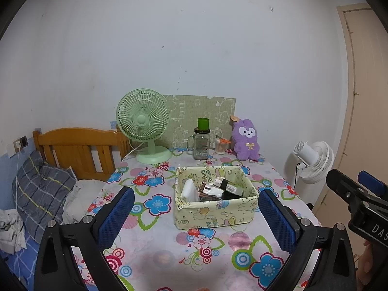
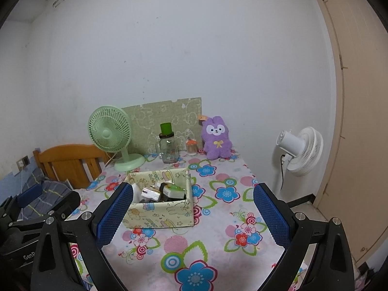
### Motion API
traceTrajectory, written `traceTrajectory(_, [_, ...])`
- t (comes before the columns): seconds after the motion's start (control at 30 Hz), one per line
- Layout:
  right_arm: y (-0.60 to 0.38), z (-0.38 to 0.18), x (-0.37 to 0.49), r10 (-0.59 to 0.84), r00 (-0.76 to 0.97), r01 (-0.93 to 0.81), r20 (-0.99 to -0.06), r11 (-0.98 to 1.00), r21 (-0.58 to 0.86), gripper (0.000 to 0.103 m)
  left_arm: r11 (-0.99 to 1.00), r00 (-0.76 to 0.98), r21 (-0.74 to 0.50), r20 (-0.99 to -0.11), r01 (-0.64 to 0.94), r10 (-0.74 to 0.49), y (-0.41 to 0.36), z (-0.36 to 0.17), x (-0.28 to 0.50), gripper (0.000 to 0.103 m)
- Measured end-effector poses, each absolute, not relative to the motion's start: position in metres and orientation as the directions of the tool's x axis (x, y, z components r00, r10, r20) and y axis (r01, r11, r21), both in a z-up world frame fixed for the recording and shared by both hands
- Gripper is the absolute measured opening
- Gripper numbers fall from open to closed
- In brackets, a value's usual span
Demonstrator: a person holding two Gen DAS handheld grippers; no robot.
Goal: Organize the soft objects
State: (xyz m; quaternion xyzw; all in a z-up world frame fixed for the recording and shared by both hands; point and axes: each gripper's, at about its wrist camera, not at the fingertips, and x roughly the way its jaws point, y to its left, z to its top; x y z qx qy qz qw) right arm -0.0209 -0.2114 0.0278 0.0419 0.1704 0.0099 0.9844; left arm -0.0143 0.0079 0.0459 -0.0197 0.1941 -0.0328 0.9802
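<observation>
A purple plush bunny [image 1: 245,138] sits upright at the table's far right, against a green patterned board; it also shows in the right wrist view [image 2: 216,137]. A pale yellow fabric box [image 1: 214,196] holding small packets stands mid-table, also in the right wrist view [image 2: 162,200]. My left gripper [image 1: 196,214] is open and empty, above the near table in front of the box. My right gripper [image 2: 192,214] is open and empty, just right of the box's near side. The right gripper's body [image 1: 359,201] shows at the right edge of the left wrist view.
A green desk fan [image 1: 144,123], a glass jar with a green cup on it [image 1: 201,143] and a small toothpick jar [image 1: 221,146] line the table's back. A white standing fan [image 2: 299,150] is right of the table. A wooden bed with a plaid pillow [image 1: 41,189] is on the left.
</observation>
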Motion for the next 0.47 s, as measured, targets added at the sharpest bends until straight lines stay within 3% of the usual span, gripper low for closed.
traceTrajectory(0.47, [-0.2064, 0.0252, -0.0137, 0.023, 0.938, 0.004, -0.346, 0.997, 0.076, 0.101, 0.997, 0.921, -0.066, -0.384, 0.049, -0.071, 0.0179, 0.0428, -0.0091, 0.103])
